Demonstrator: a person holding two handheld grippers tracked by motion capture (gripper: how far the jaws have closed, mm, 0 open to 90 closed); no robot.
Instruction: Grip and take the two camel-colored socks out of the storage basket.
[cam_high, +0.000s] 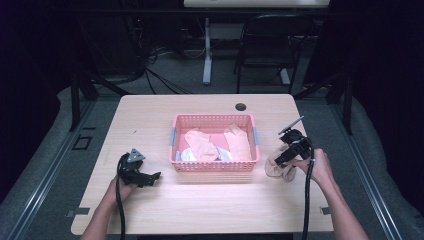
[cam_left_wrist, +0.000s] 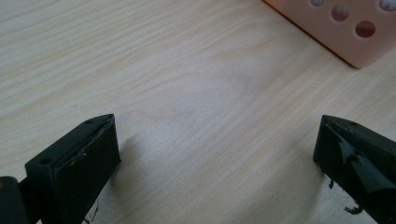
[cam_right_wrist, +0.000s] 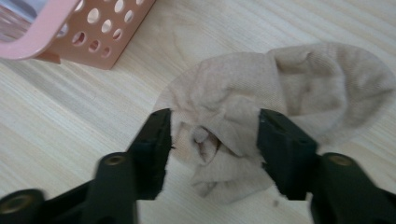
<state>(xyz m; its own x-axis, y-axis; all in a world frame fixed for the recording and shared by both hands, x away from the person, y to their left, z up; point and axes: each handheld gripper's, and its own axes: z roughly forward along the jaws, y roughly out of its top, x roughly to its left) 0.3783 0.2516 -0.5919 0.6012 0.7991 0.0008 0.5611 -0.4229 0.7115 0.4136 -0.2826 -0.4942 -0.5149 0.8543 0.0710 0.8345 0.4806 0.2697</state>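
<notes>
Black jaws of the right gripper (cam_right_wrist: 212, 144) straddle a crumpled beige cotton sock (cam_right_wrist: 275, 102) lying on the pale wood-grain table (cam_left_wrist: 177, 74), just beside the right end of a pink perforated plastic basket (cam_high: 215, 165). The jaws stand partly apart, with sock folds bunched between them; whether they press the cloth or merely flank it cannot be told. In the high view this gripper (cam_high: 287, 150) sits over the sock (cam_high: 275, 170), near the table's right edge. Several peach and pale socks (cam_high: 220, 142) already lie in the basket. The left gripper (cam_high: 150, 177) rests low on the table left of the basket, its jaws spread wide over bare wood and holding nothing.

The likely risk is a thin pinch: catching only a loose top fold could let the sock slip free or unfurl on lifting, and a trailing end might snag the basket's rim.
</notes>
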